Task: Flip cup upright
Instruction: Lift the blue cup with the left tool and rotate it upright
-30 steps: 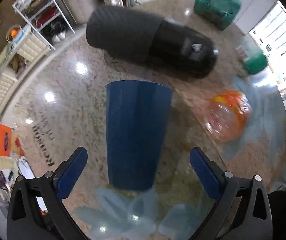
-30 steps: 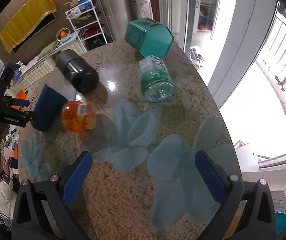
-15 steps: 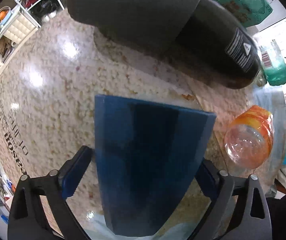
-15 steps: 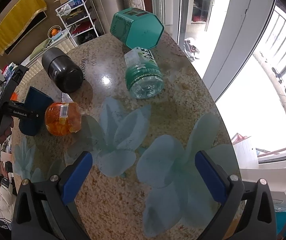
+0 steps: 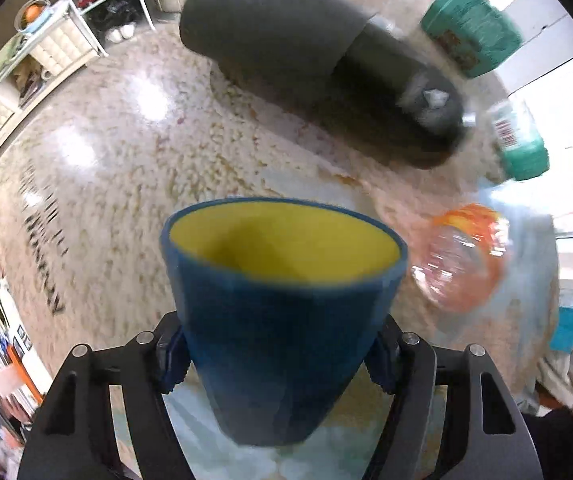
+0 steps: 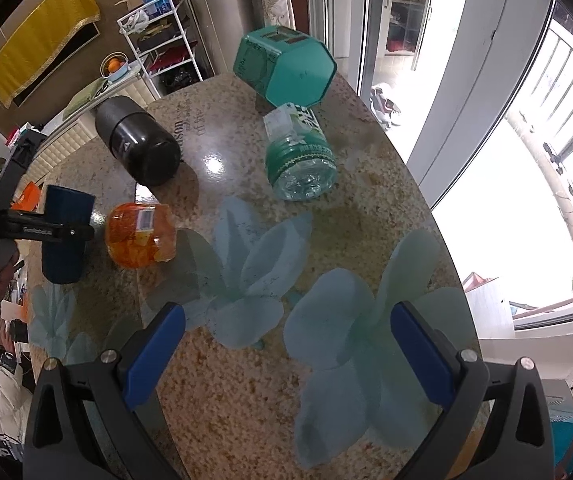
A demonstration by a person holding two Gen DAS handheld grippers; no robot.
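Observation:
The blue cup (image 5: 282, 320) with a yellow inside fills the left wrist view, its open mouth turned up and away from me. My left gripper (image 5: 274, 364) is shut on its lower body, blue pads pressing both sides. In the right wrist view the same cup (image 6: 66, 236) stands at the table's left edge, wide end up, with the left gripper (image 6: 46, 232) clamped across it. My right gripper (image 6: 286, 344) is open and empty above the flower-patterned part of the table.
A black flask (image 6: 138, 148) lies on its side behind the cup. An orange jar (image 6: 140, 236) lies just right of the cup. A green bottle (image 6: 300, 152) and a teal hexagonal tin (image 6: 286, 66) lie farther back. The round table's (image 6: 386, 208) edge runs along the right.
My left gripper closed on the cup, which lay with its base towards me, and tipped it so its yellow mouth now faces up. The right gripper stayed open and drifted slightly.

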